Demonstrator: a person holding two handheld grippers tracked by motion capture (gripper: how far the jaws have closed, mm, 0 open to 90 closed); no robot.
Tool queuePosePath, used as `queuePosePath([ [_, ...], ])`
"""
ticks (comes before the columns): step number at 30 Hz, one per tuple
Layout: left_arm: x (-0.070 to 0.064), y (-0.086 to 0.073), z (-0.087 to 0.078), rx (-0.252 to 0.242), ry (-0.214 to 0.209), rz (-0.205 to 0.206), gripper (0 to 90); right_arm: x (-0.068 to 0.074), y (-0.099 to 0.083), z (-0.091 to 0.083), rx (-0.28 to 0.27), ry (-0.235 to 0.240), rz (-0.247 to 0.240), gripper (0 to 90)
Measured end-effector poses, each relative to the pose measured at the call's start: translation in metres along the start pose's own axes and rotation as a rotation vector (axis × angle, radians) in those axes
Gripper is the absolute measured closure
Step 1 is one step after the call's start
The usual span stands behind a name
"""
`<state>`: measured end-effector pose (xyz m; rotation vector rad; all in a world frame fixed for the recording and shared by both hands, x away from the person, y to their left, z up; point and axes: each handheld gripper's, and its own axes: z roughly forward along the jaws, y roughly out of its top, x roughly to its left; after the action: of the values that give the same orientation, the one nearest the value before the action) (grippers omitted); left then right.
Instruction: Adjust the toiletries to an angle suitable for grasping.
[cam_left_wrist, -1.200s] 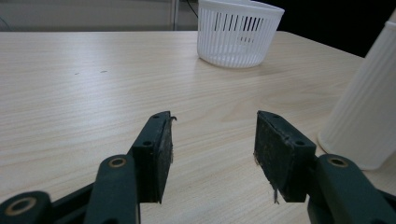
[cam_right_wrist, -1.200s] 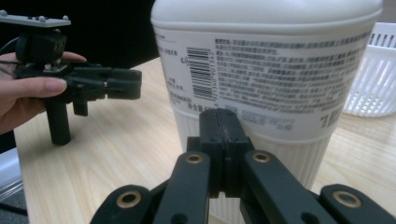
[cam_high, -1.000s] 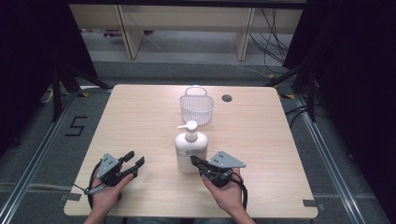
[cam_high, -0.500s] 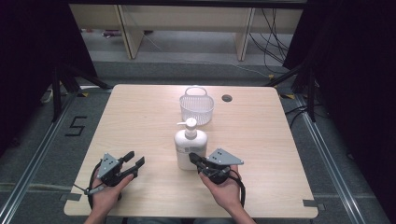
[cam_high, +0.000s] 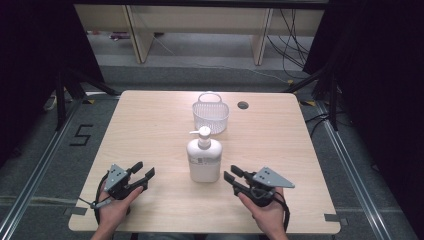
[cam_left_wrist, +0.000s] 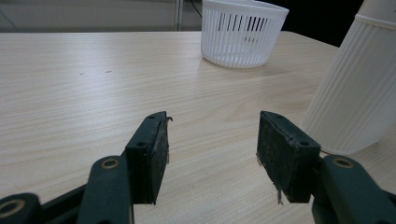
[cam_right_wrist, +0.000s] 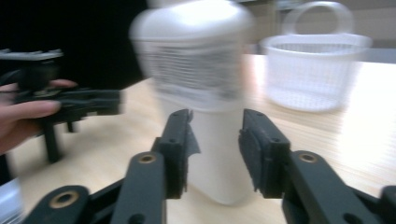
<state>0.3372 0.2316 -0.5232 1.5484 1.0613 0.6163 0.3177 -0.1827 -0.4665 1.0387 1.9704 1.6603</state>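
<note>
A white pump bottle (cam_high: 204, 160) stands upright in the middle of the table, with a white slatted basket (cam_high: 211, 112) behind it. My left gripper (cam_high: 142, 171) rests open at the front left, well apart from the bottle. In the left gripper view its jaws (cam_left_wrist: 212, 140) stand wide with bare wood between them; the bottle (cam_left_wrist: 359, 84) is off to the right and the basket (cam_left_wrist: 243, 32) is farther back. My right gripper (cam_high: 230, 176) is open just right of the bottle's base. In the blurred right gripper view, the gripper (cam_right_wrist: 215, 135) points at the bottle (cam_right_wrist: 201, 70), not touching.
The wooden table (cam_high: 150, 130) has a round cable hole (cam_high: 243, 105) near its far edge. The basket (cam_right_wrist: 317, 70) has a loop handle. The other hand and its gripper (cam_right_wrist: 70, 100) appear at the left of the right gripper view. Shelving legs stand beyond the table.
My right gripper has drawn back to the right, away from the bottle's base. The left gripper has barely moved.
</note>
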Motion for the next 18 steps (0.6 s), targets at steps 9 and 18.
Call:
queuePosePath([
  [9, 0.001, 0.0, 0.002, -0.007, -0.002, -0.015, 39.0, -0.073, -0.026, -0.02, -0.033, -0.366, 0.072, 40.7],
  [18, 0.001, -0.001, 0.001, -0.02, -0.017, -0.013, 40.6, -0.097, -0.035, -0.031, -0.06, -0.513, 0.071, 37.4],
])
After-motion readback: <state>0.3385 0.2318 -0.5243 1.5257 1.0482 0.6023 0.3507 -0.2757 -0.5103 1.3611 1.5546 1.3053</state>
